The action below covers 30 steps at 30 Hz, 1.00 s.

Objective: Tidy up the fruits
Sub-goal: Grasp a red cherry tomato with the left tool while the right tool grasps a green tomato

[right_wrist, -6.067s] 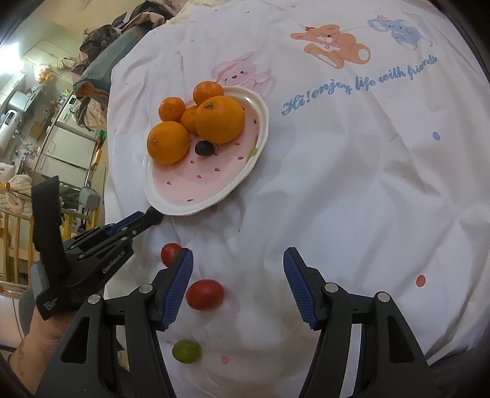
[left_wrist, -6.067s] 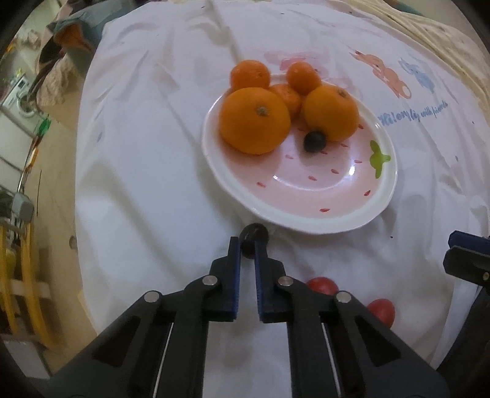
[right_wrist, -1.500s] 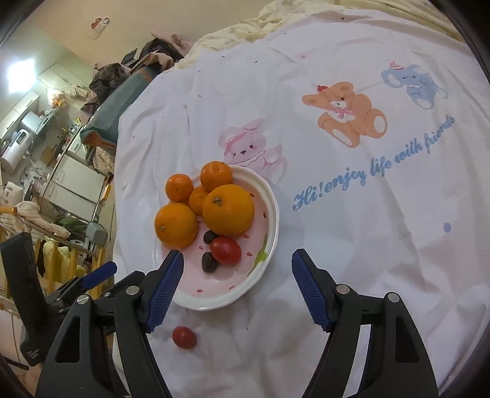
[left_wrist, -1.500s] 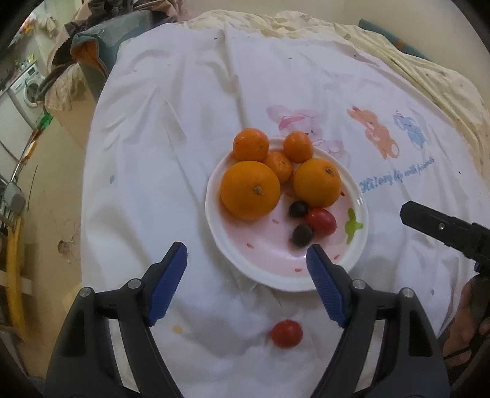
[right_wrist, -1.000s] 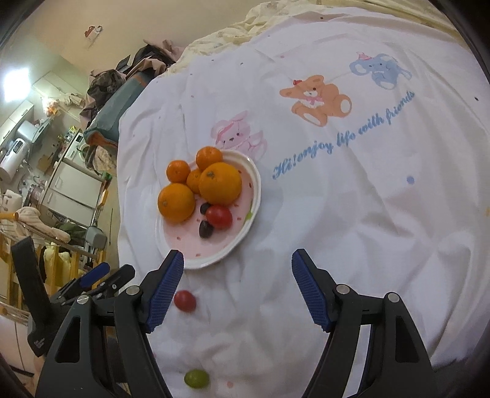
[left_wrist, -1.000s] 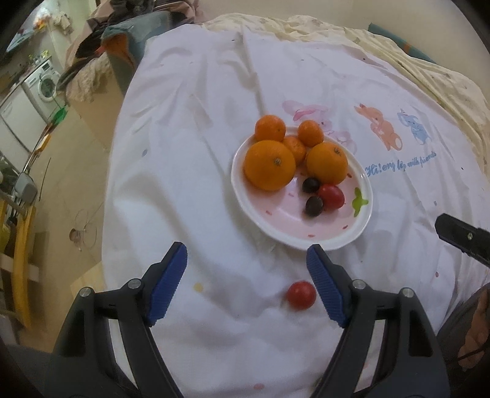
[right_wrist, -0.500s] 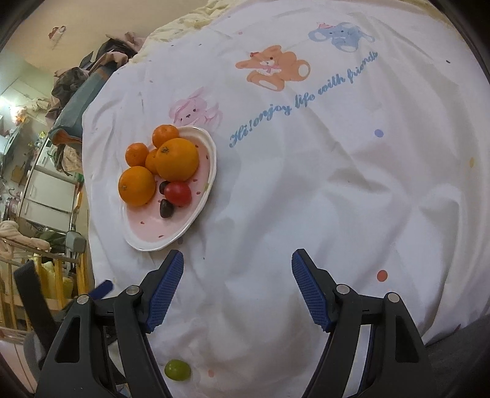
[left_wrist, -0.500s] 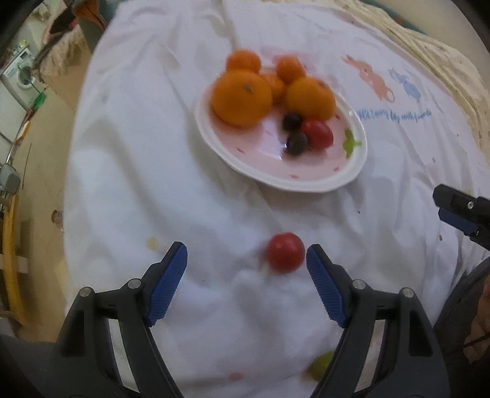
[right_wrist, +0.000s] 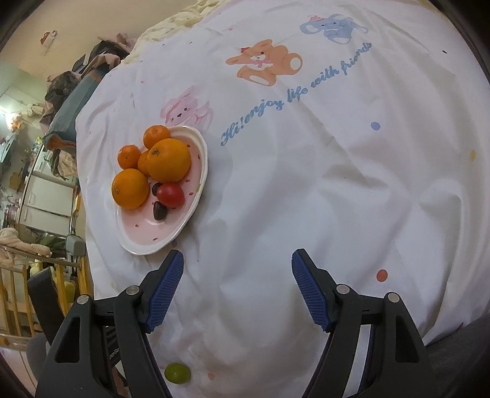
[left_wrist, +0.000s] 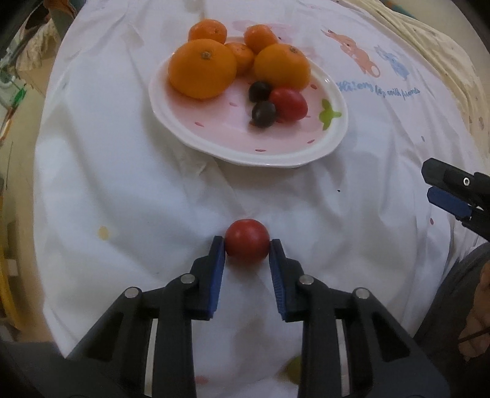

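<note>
Now the left gripper (left_wrist: 247,245), spread wide half a second ago, pinches the red tomato (left_wrist: 247,241) on the white cloth (left_wrist: 122,189), near the plate (left_wrist: 321,150) rim. Right gripper (right_wrist: 237,283) hangs spread over bare cloth; a green grape (right_wrist: 177,373) lies nearer.

You are working over a white cloth (right_wrist: 306,189) printed with a bear, an elephant, a pink rabbit and blue script. Beyond its far edge lies a cream quilted cover (right_wrist: 183,18) under a plain beige wall (right_wrist: 92,24). To your left, clothes are heaped (right_wrist: 88,70) above pale cabinets (right_wrist: 46,189), with a wooden railing (right_wrist: 18,294) lower down.
</note>
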### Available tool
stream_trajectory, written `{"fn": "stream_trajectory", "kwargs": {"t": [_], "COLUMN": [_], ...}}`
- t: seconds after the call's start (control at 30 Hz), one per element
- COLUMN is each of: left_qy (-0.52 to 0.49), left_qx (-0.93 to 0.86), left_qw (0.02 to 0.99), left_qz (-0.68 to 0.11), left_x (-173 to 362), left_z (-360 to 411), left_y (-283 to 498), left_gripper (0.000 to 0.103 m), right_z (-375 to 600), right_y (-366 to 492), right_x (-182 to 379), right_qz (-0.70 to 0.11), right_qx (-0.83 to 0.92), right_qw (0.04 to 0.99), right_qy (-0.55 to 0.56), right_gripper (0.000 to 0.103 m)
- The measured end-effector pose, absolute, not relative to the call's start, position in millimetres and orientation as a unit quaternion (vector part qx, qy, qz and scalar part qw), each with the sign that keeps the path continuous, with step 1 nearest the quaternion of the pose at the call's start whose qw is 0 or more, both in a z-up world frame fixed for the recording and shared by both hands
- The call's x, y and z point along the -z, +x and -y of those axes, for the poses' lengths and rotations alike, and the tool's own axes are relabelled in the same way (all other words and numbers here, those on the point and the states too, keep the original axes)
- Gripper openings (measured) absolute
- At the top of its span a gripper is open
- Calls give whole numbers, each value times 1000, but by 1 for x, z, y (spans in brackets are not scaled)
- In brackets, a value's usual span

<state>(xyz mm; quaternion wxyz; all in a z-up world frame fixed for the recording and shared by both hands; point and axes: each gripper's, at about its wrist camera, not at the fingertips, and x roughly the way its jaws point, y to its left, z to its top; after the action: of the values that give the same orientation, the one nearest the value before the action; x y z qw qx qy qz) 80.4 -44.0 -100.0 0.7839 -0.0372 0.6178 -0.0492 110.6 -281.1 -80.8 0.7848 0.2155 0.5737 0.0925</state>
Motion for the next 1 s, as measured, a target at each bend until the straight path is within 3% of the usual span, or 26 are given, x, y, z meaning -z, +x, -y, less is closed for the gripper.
{"fn": "stream_trajectory", "kwargs": {"t": [0.33, 0.5, 0.77, 1.0], "left_qy": [-85, -112, -121, -130], "left_qx": [20, 17, 19, 23], "left_qw": [797, 795, 809, 811], "left_qz": [-598, -596, -575, -570], "left_x": [60, 56, 48, 45], "left_z": [0, -9, -8, -9], "left_y": [63, 49, 51, 50], "left_gripper": [25, 25, 25, 25], "right_z": [254, 223, 159, 127], "right_y": [94, 60, 18, 2], "right_x": [78, 100, 86, 102], "right_qz": [-591, -650, -623, -619], "right_qx": [-161, -233, -273, -296], "right_qw": [770, 696, 733, 721], "right_qy": [179, 197, -5, -97], "right_gripper": [76, 74, 69, 57]}}
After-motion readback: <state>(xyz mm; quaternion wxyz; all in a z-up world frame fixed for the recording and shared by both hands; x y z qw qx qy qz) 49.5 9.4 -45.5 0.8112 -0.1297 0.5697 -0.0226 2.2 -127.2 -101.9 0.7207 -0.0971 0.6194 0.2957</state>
